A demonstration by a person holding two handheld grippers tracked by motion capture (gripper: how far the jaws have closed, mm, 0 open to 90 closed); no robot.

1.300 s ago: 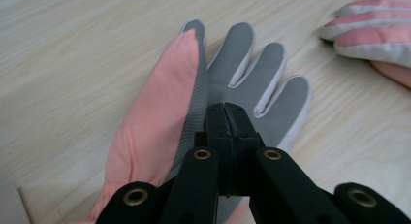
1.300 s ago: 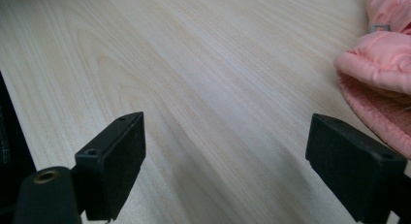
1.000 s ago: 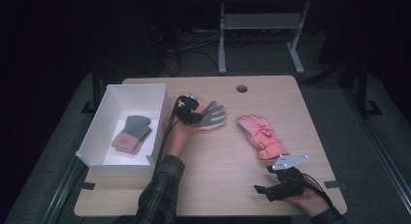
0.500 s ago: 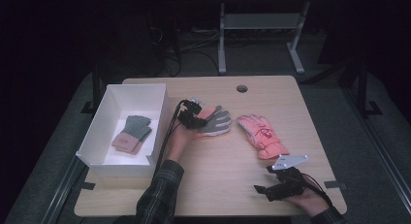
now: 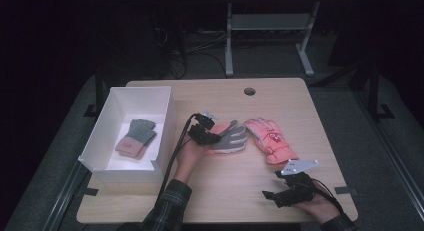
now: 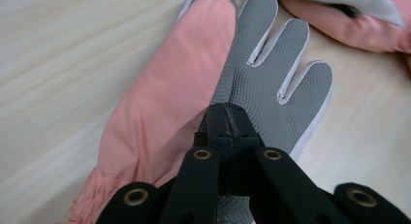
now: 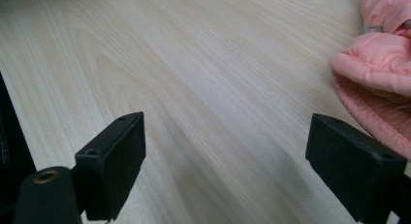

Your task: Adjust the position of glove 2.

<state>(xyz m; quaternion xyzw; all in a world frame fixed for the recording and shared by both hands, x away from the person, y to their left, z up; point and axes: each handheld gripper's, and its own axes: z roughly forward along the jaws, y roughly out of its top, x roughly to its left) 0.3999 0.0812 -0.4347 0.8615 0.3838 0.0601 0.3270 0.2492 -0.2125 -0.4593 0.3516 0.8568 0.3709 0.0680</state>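
Item: pink-and-grey glove (image 5: 227, 137), clamped at its cuff by the left gripper (image 5: 212, 137), fingers closed on it. It is laid grey palm up on the counter (image 5: 220, 188), apparently resting there, long axis pointing toward the second pink glove (image 5: 270, 139) just beside it. Right gripper (image 5: 270, 195): fingers parted, nothing held.

A light wooden table (image 5: 220, 191) with a round hole (image 5: 249, 91) near its far edge carried a white box (image 5: 112, 166) at its left side. A grey-palmed pink glove (image 5: 229, 138) lay near the middle, just beside a second pink glove (image 5: 270, 141) to its right.
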